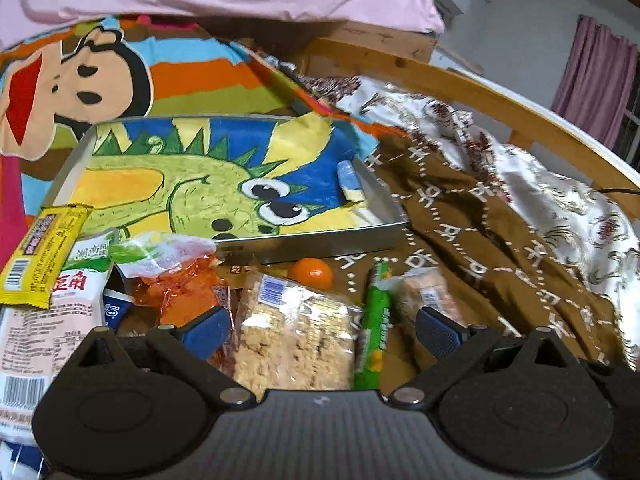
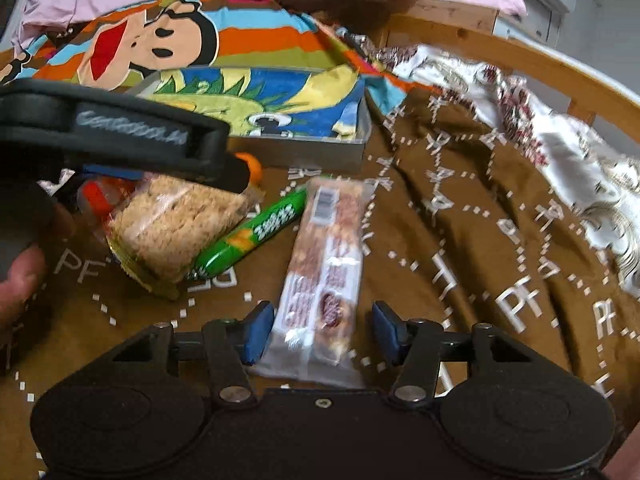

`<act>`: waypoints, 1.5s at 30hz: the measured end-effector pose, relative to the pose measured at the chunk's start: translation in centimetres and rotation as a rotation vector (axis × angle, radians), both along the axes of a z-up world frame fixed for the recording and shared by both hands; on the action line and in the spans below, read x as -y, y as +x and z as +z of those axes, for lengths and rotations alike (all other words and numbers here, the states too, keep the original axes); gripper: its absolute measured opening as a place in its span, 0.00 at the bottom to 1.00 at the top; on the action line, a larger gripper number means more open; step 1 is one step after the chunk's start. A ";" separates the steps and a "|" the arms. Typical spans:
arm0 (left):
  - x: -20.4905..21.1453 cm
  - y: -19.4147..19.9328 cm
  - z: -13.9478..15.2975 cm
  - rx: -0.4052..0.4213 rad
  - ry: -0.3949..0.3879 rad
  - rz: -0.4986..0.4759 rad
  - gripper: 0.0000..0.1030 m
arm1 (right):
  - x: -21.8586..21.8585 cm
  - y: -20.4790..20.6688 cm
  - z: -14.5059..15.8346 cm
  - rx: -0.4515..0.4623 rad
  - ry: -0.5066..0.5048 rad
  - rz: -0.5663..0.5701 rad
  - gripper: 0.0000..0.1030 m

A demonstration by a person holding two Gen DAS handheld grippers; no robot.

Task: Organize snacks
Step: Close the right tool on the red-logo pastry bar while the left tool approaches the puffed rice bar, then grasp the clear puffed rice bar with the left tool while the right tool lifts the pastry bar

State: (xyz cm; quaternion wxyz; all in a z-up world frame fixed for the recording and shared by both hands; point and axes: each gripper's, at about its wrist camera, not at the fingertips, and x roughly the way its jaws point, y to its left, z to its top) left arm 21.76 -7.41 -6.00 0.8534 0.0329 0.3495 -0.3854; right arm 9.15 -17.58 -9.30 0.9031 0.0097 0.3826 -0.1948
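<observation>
While the left gripper [image 1: 322, 330] hangs over the snack pile in the left wrist view, its fingers [image 1: 208, 330] stand spread wide with nothing pinched. The rice cake pack [image 1: 294, 344] lies between them and apart from both pads. A green candy roll [image 1: 374, 326] lies just beside it, long axis running from the camera toward the tin box [image 1: 384, 200]. A small orange [image 1: 311, 273] sits against the box wall. An orange packet [image 1: 180, 292] and a yellow wrapper [image 1: 42, 256] lie in the pile to the left. The box, lined with a cartoon picture, holds no snacks yet.

In the right wrist view, the right gripper [image 2: 323, 334] straddles the near end of the cereal bar [image 2: 326, 272], which lies flat on the brown blanket [image 2: 460, 240].

1. Bar long axis: runs away from the camera, far end pointing at the tin box and leaning slightly right.
2. Fingers: partly spread. The left pad [image 2: 258, 332] touches or nearly touches the wrapper edge; the right pad stands apart. No pinch is made.
3. Recommended grip: close across the short axis, centred, so both pads meet the edges together.
4. Caution, as a judgement: the wrapper is slick; an end grip may let the bar droop or swing.
5. Keep clear of the left gripper [image 2: 120, 140] over the rice cake pack nearby.
</observation>
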 end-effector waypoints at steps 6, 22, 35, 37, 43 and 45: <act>1.7 0.3 -1.2 0.031 0.137 -0.010 0.94 | -0.3 1.0 0.3 0.058 -0.037 0.058 0.51; 1.5 -1.2 -1.2 0.027 0.240 0.053 0.73 | 0.9 0.3 -0.3 0.018 0.069 0.064 0.41; 1.5 -1.9 -2.4 -0.019 0.318 0.058 0.85 | -0.4 0.6 -1.3 0.003 -0.064 0.095 0.62; 1.6 -1.9 -2.4 -0.015 0.317 0.060 0.84 | -0.5 0.7 -1.4 0.007 -0.074 0.099 0.62; 0.8 -1.7 -2.0 -0.056 0.269 0.099 0.74 | -0.3 0.4 -1.3 0.020 -0.068 0.122 0.52; 0.6 -2.1 -1.9 -0.057 0.279 0.106 0.74 | -0.7 0.3 -1.4 0.019 -0.093 0.137 0.46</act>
